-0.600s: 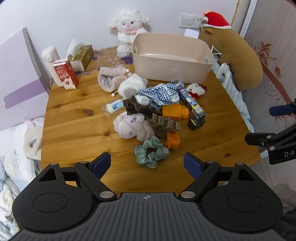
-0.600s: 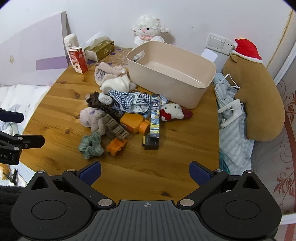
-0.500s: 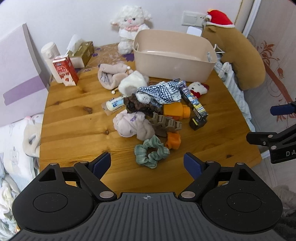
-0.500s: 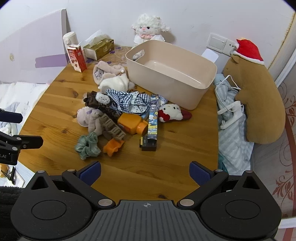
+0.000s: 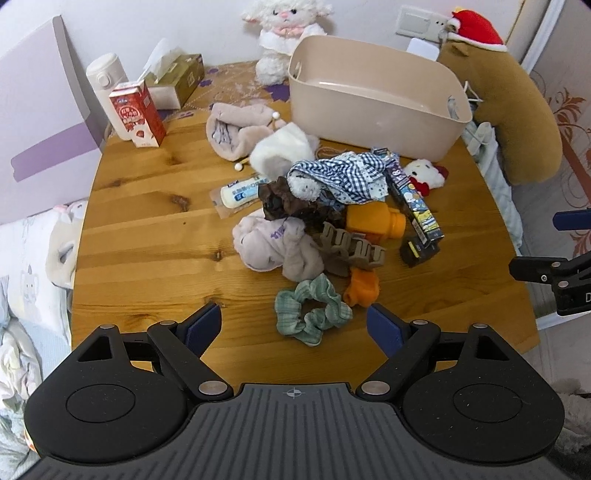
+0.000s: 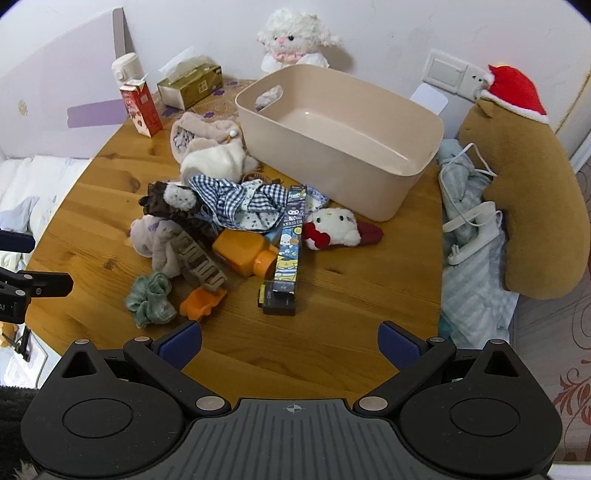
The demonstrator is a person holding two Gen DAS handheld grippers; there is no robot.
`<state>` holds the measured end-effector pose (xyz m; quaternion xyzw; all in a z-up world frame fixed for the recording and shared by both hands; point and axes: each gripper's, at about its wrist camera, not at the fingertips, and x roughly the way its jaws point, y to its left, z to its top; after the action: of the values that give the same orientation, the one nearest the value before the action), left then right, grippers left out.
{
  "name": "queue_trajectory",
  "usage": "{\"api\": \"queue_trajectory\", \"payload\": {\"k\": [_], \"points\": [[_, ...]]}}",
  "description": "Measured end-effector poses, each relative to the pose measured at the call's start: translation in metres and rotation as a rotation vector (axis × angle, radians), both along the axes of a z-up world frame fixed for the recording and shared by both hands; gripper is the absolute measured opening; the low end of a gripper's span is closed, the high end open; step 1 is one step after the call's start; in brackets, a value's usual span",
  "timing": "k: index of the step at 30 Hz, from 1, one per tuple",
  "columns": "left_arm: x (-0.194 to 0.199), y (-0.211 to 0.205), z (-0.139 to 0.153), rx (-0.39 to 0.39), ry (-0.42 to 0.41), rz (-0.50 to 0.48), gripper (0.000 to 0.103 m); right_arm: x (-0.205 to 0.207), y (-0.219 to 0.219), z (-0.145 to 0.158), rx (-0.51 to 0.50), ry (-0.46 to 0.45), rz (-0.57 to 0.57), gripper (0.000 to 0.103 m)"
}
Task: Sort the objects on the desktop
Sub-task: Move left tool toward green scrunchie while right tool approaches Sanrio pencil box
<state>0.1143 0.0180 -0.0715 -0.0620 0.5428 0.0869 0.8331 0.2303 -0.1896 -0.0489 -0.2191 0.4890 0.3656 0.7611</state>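
Observation:
A heap of small things lies mid-table: a green scrunchie (image 5: 312, 314) (image 6: 150, 298), an orange toy (image 5: 362, 288), a tan hair claw (image 5: 352, 248), an orange bottle (image 6: 245, 252), a checked cloth (image 5: 343, 177), a cartoon-printed box (image 6: 291, 236) and a small white plush with a red bow (image 6: 334, 229). Behind the heap stands an empty beige bin (image 5: 376, 99) (image 6: 340, 136). My left gripper (image 5: 295, 326) hangs open above the table's near edge, just short of the scrunchie. My right gripper (image 6: 290, 341) is open too, over bare wood in front of the box. Neither holds anything.
A red milk carton (image 5: 136, 110), a white flask (image 5: 107, 85), a tissue box (image 5: 177, 79) and a white lamb plush (image 5: 282, 33) stand at the back. A brown plush with a red hat (image 6: 524, 184) lies off the right edge beside bedding and a white cable.
Both grippers have moved slightly forward toward the heap, so the objects look a little nearer and larger. Nothing on the table has shifted.

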Motion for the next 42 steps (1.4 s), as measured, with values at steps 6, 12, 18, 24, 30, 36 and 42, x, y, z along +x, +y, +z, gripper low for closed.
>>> {"api": "queue_trajectory", "payload": {"k": [6, 12, 18, 24, 30, 36, 42], "points": [[0.009, 0.001, -0.014, -0.048, 0.034, 0.033, 0.087, 0.015, 0.007, -0.01, -0.004, 0.023, 0.025, 0.103], [0.017, 0.002, -0.024, -0.024, 0.057, 0.061, 0.087, 0.034, 0.012, -0.018, 0.011, 0.035, 0.031, 0.103], [0.024, 0.001, -0.037, -0.026, 0.081, 0.061, 0.087, 0.056, 0.016, -0.03, 0.039, 0.052, 0.034, 0.103], [0.033, -0.003, -0.051, -0.03, 0.098, 0.04, 0.087, 0.07, 0.023, -0.046, 0.057, 0.051, 0.063, 0.103], [0.045, 0.001, -0.07, -0.102, 0.128, 0.061, 0.087, 0.082, 0.034, -0.064, 0.065, 0.083, 0.077, 0.102], [0.052, -0.004, -0.083, -0.096, 0.158, 0.034, 0.087, 0.094, 0.046, -0.081, 0.057, 0.11, 0.086, 0.097], [0.059, -0.003, -0.097, -0.108, 0.175, 0.028, 0.087, 0.105, 0.061, -0.098, 0.025, 0.146, 0.107, 0.103]]}}
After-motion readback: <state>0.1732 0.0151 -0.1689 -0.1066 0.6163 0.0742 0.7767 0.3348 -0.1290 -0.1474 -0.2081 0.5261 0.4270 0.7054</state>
